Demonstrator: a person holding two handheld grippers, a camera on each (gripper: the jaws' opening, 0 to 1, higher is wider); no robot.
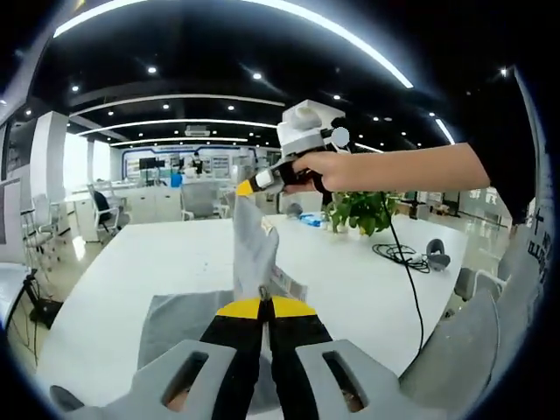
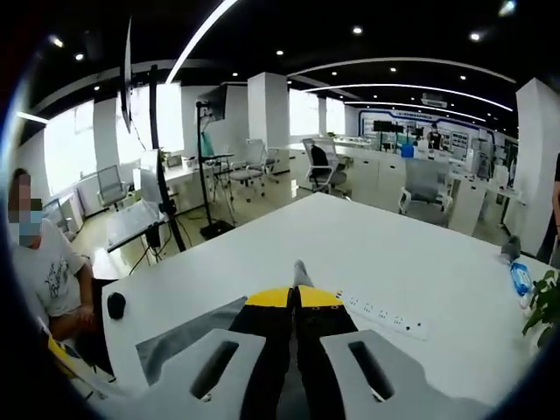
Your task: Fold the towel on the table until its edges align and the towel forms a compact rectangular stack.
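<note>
Left gripper [image 1: 262,308] clamped on grey towel [image 1: 255,245], right gripper [image 2: 294,297] pinching its other edge, lifted taut over the table [image 1: 157,254]. Rest drapes below. Fold barely begun; aligning and stacking remain.

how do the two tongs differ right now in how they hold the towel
The left tongs grip the grey towel low, near the white table; the right tongs hold their corner raised above it, stretching the cloth upward. Both are shut on the towel, with yellow-tipped black jaws.
</note>
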